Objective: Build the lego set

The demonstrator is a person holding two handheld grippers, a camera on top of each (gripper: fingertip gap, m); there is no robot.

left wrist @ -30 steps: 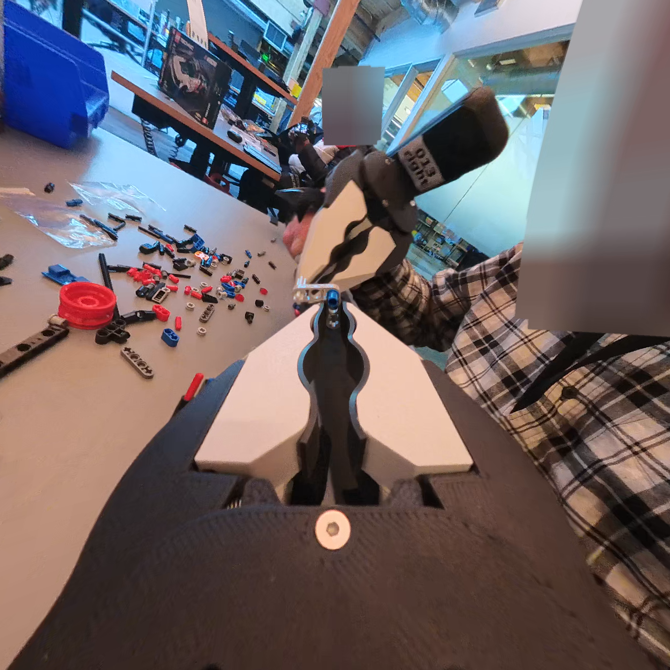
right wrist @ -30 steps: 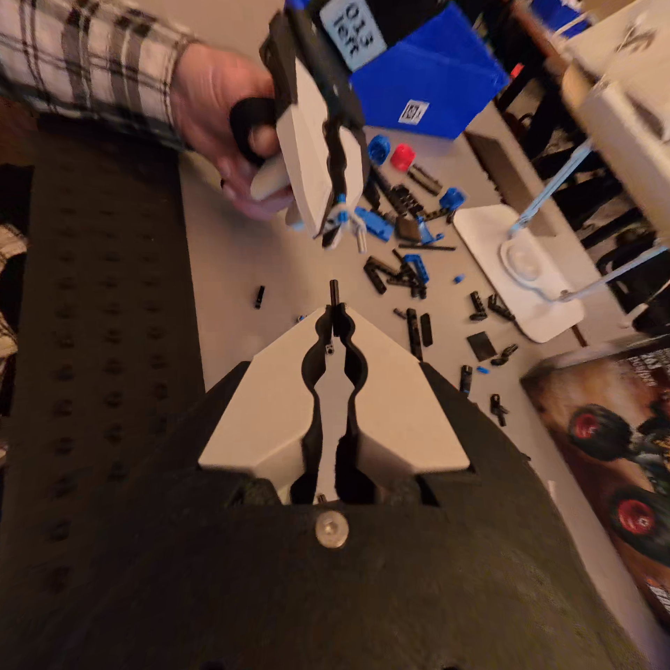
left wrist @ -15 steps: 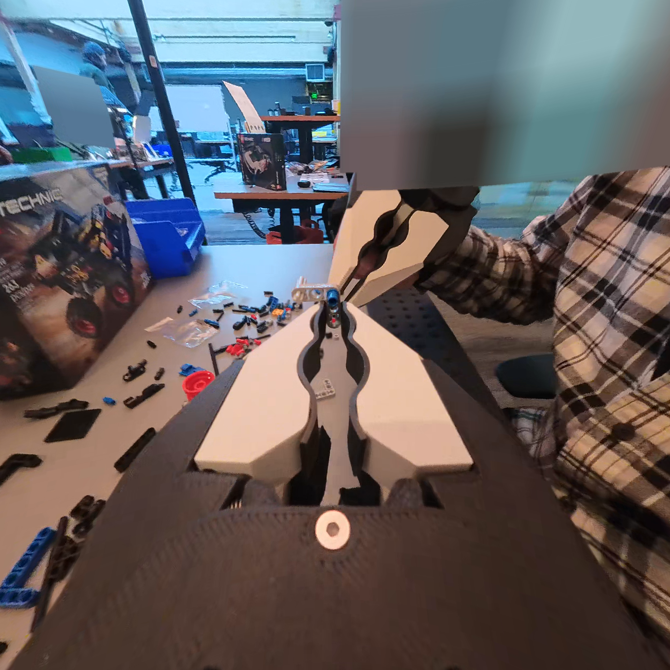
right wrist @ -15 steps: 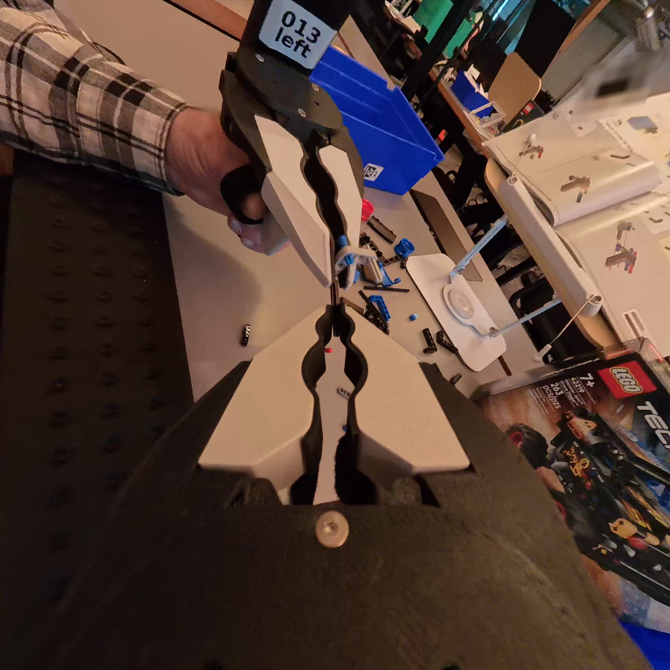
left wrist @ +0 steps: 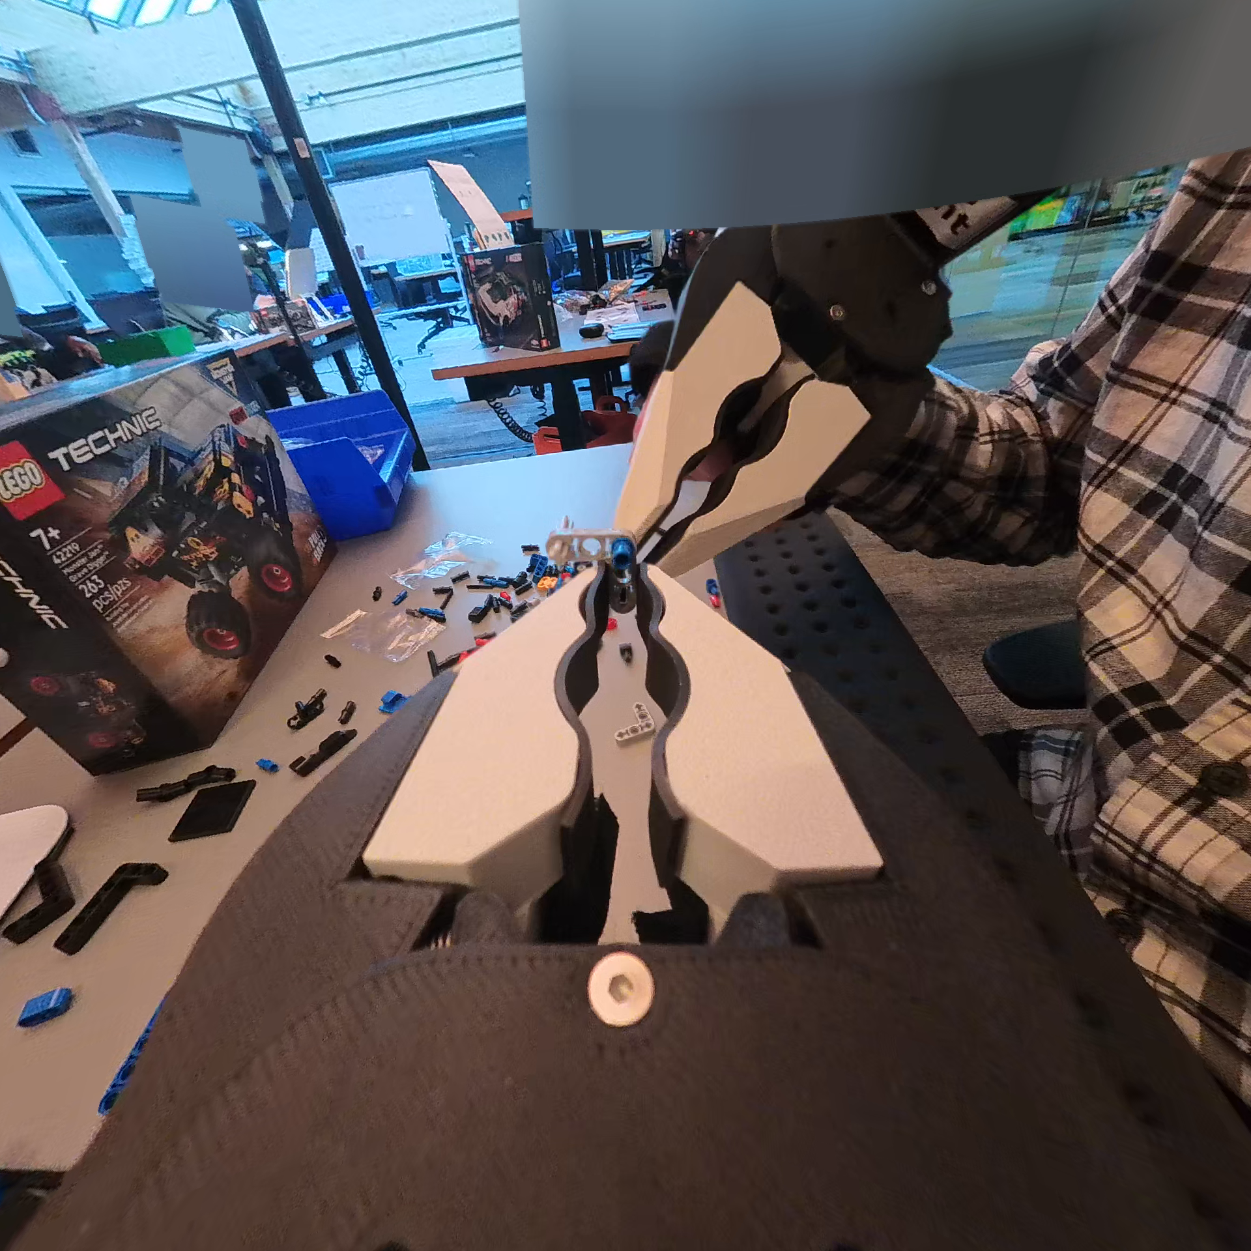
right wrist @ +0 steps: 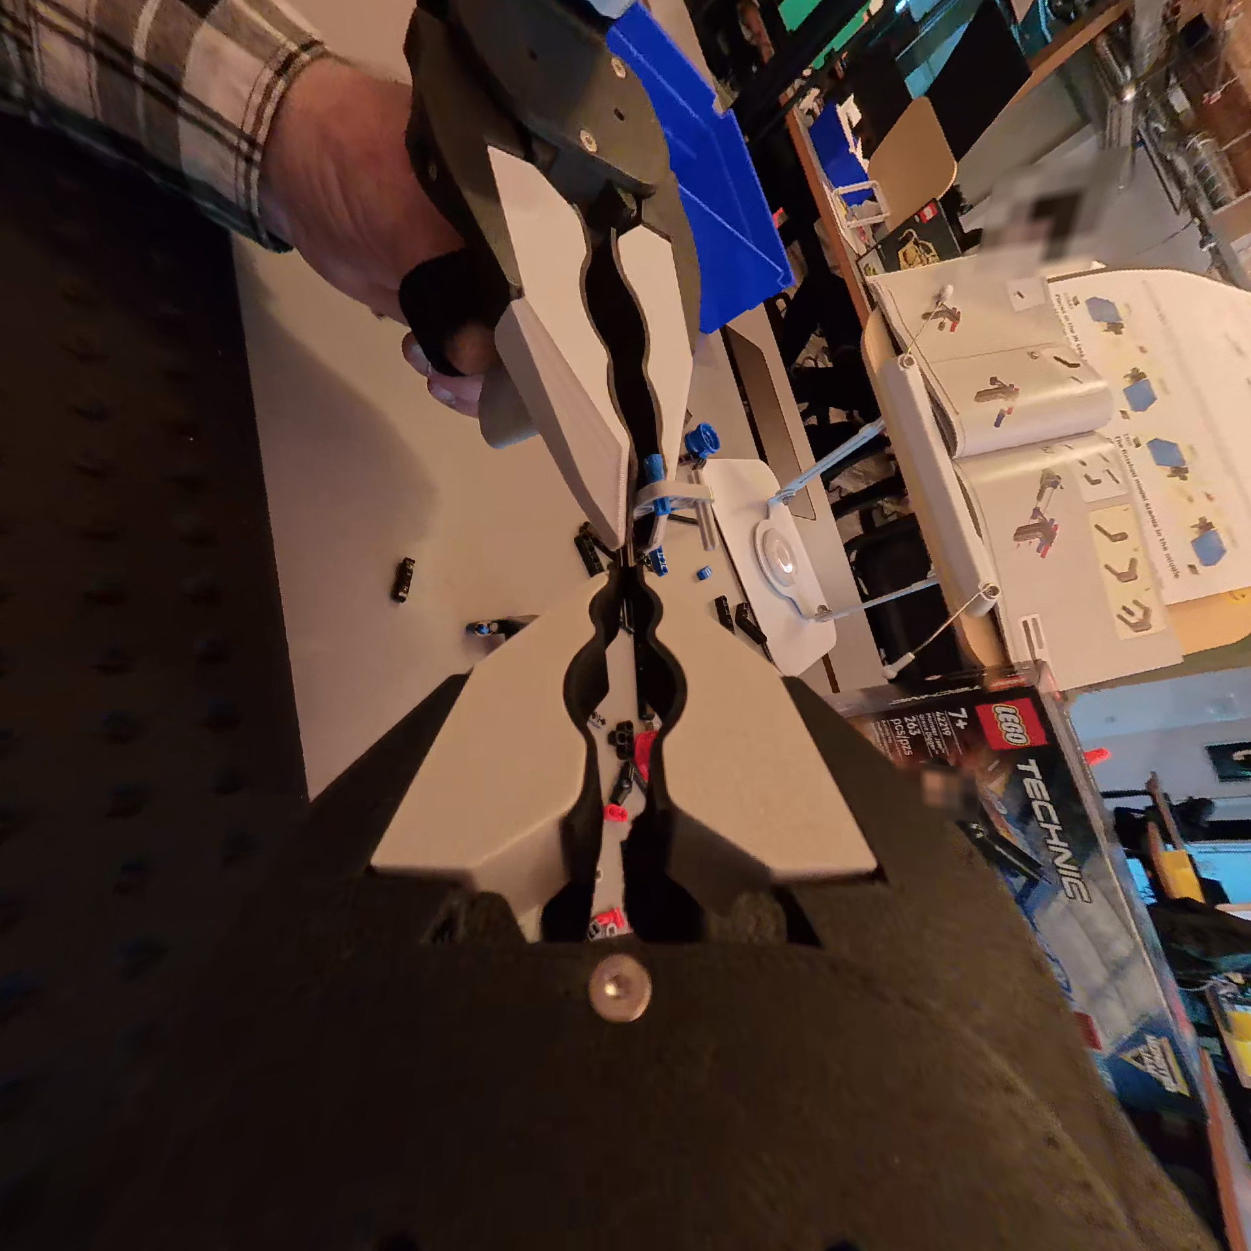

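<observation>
While the left gripper holds a small grey-and-blue assembly above the tabletop, the right gripper, jaws clenched on a thin black axle, meets it.

Left wrist view: set box on surface at 9 o'clock. Bin just behind box, toward 11. Loose pieces scattered on surface between box and left claw. Right claw at 1 o'clock, tips meeting left claw's. Right wrist view: instruction booklet on stand, 2 o'clock.
</observation>
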